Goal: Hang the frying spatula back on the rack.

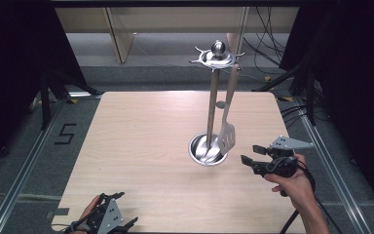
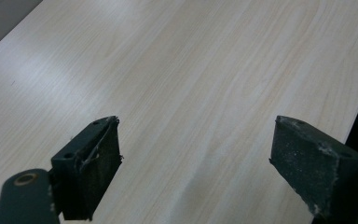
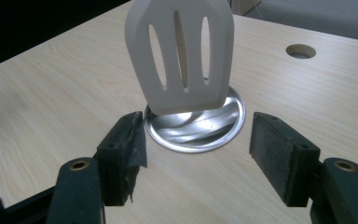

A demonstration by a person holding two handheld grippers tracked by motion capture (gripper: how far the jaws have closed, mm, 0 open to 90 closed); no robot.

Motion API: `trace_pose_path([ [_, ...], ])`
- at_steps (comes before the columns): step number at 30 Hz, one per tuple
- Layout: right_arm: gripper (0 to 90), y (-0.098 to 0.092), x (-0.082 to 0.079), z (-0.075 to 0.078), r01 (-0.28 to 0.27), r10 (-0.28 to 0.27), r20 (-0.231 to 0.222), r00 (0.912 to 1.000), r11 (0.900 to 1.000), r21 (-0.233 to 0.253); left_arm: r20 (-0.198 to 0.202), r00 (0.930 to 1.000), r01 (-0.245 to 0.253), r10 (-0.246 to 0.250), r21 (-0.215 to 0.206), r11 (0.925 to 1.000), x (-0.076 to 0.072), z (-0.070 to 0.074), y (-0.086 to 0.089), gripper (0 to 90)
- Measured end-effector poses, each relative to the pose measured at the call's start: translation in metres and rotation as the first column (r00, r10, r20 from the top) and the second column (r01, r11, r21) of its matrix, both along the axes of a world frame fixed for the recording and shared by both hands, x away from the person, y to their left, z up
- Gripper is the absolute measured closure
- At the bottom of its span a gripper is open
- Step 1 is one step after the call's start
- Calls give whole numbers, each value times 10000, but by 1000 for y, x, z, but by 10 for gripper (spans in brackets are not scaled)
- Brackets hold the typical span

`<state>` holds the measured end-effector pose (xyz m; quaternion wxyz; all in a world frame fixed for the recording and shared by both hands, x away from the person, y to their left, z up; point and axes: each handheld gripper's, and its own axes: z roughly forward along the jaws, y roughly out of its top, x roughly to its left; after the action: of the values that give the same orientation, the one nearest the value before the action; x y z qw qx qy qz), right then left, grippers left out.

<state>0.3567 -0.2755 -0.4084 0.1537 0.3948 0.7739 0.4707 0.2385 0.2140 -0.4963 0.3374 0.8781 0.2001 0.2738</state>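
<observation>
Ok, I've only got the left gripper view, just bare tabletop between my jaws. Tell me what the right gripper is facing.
Observer: The right gripper, jaws open, faces a slotted spatula.
Operator: Say what the spatula rests on.
Observer: It hangs from a rack with a round metal base; its blade is just above that base.
Operator: Report where my gripper sits.
Observer: The left gripper is at the table's near edge, well apart from the rack.

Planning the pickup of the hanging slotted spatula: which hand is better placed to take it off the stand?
Right. The right tool is open, beside the stand base, facing the slotted spatula. The left tool is open at the table's near edge, far off.
</observation>
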Motion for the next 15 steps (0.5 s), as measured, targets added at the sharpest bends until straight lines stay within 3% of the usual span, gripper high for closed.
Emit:
trace_pose_path([
  [1, 358, 1, 0, -2, -42, 41, 37, 10000, 10000, 82, 71, 10000, -35, 35, -121, 9999, 0, -1, -1, 151],
  [2, 357, 1, -1, -2, -199, 198, -62, 9998, 9997, -118, 69, 9999, 130, -130, 103, 9999, 0, 0, 0, 152],
  [3, 356, 0, -1, -3, -220, 225, 168, 9996, 9994, -276, 71, 9999, 83, -83, -4, 10000, 0, -1, 0, 152],
  [6, 355, 1, -3, -3, -235, 235, -19, 9997, 9994, -257, 8, 9999, 106, -106, 52, 9999, 0, 0, 0, 152],
  [7, 354, 2, -4, -5, -204, 204, -105, 9997, 9998, -8, 7, 10000, -27, 27, -52, 10000, 0, 0, 0, 152],
  [8, 352, 1, -6, -4, -198, 193, -293, 9994, 9997, -150, 8, 10000, -33, 33, -11, 10000, 0, 0, 0, 152],
  [9, 351, 2, -6, -7, -165, 165, -42, 9999, 9998, -101, 99, 9999, -35, 37, -149, 9999, 0, -1, -1, 152],
  [11, 349, 0, -5, -8, -323, 325, 52, 9995, 9988, -364, 77, 9999, 105, -106, 104, 9999, 0, 0, 1, 152],
  [12, 347, 1, -7, -10, -50, 48, -59, 10000, 9998, -182, 107, 9999, 7, -5, -162, 9999, 0, -1, -1, 152],
  [13, 347, -1, -5, -11, -283, 285, 20, 9996, 9986, -453, 73, 10000, 9, -8, -165, 9999, -1, -2, -1, 152],
  [15, 345, 0, -7, -14, -123, 124, 33, 9999, 9992, -372, 116, 9999, 4, -2, -153, 9999, 0, -1, -1, 152],
])
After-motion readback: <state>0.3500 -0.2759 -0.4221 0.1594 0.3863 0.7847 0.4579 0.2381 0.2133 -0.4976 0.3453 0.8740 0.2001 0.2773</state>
